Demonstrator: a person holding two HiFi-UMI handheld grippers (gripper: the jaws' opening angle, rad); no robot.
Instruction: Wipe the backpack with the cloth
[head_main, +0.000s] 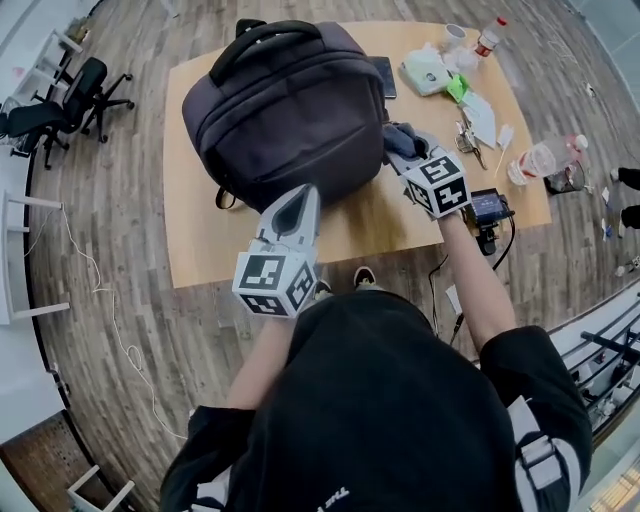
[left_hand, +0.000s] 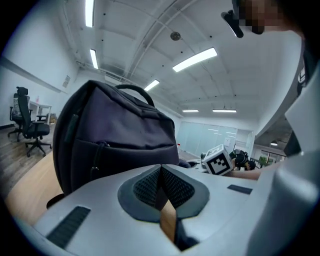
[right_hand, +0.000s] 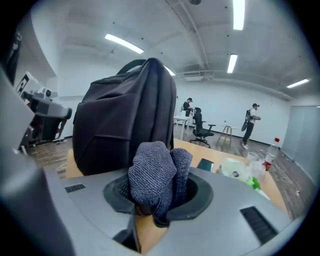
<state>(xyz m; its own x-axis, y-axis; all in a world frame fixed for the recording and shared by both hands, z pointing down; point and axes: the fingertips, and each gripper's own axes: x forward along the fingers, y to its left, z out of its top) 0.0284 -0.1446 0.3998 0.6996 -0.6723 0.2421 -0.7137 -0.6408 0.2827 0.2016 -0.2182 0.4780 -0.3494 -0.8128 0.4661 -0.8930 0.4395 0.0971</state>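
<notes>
Evidently the wipe is about to start. The right gripper has its jaws clamped partway on a bunched grey-blue knitted cloth. In the head view the cloth sits just right of centre, close against the lower right side of the large dark purple-grey fabric backpack; whether the two touch I cannot tell. The left gripper, jaws fully together with nothing in them, points at the pack's near face from the lower centre of the frame.

To wipe well, I would press the protruding wad of cloth, not the jaw tips, against the fabric and drag it in long overlapping passes. The closed left gripper could rest against the pack so it neither slides nor tips on the pale wooden table.

The backpack fills the upper centre of the head view. Both gripper views show it standing on its base with the carry handle uppermost, so its long axis runs roughly upright. Its zipped front appears to face the person.
</notes>
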